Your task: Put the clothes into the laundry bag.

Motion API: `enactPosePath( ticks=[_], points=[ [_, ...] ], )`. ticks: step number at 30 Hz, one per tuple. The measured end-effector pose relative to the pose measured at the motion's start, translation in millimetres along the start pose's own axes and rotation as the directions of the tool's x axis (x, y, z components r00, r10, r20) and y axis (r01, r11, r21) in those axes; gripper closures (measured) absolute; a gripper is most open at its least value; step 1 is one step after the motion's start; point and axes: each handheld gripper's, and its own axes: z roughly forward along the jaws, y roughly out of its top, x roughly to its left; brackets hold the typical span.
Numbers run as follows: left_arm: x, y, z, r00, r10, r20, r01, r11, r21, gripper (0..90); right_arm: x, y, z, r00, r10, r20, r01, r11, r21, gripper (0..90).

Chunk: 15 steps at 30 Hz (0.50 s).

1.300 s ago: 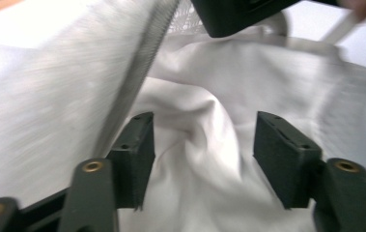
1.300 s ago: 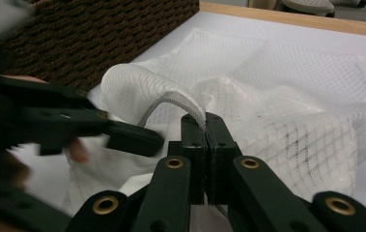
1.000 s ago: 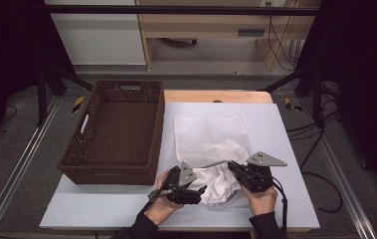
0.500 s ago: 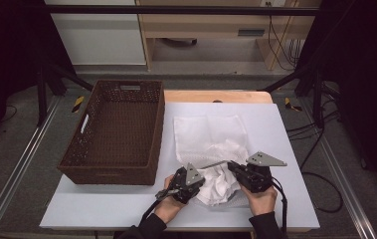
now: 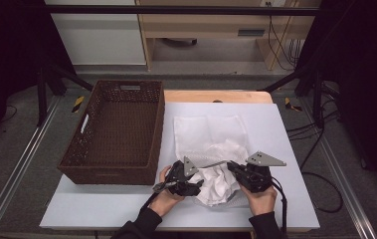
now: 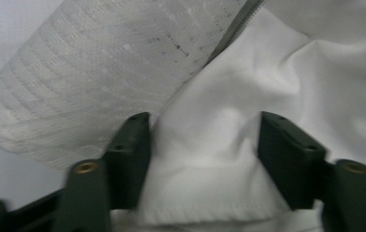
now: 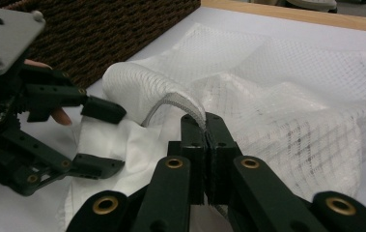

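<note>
A white mesh bag lies flat on the white table, its near end lifted. My right gripper is shut on the bag's zipper edge and holds it up. A crumpled white cloth sits at the bag's mouth. My left gripper is at the cloth's left side; its jaws have just been opening and now stand apart with a fold of the cloth between them. In the right gripper view the left gripper straddles that fold. The mesh bag hangs above the left jaws.
A brown wicker basket stands empty on the table's left half, right beside the left hand. A wooden strip runs along the table's far edge. Bare white table lies to the right of the bag.
The left hand has shifted a little to the right, into the cloth, and its jaws went from apart to shut to apart again. The right gripper has kept still on the bag's edge.
</note>
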Motion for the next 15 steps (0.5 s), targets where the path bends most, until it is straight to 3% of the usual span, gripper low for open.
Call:
enactPosePath(
  ticks=[3,7,8,12,15],
  points=[
    [-3.6,-0.6,-3.1,0.9999,0.011,0.004,-0.011,0.9998,-0.015,61.7,-0.5,-0.1,-0.1,1.0000,0.001,0.000,-0.001,1.000,-0.002,88.3],
    [-8.1,1.2,-12.2,0.9993,0.014,0.036,-0.012,0.9995,-0.029,80.0,-1.1,0.0,-0.6,1.0000,0.002,0.000,-0.002,1.000,-0.006,88.3],
    [-10.3,2.6,-16.0,0.9989,0.004,0.047,-0.002,0.9993,-0.038,81.2,-1.1,0.0,-0.6,1.0000,0.002,0.000,-0.002,1.000,-0.006,88.3],
    [-25.7,11.8,-28.0,0.9935,0.035,0.108,-0.023,0.9945,-0.102,81.2,-0.5,0.0,0.3,1.0000,0.007,-0.002,-0.007,1.000,-0.005,88.3],
    [-37.1,20.5,-22.3,0.9901,0.050,0.131,-0.034,0.9918,-0.123,81.2,0.0,0.2,0.3,1.0000,0.003,-0.002,-0.003,1.000,-0.005,88.3]
  ],
)
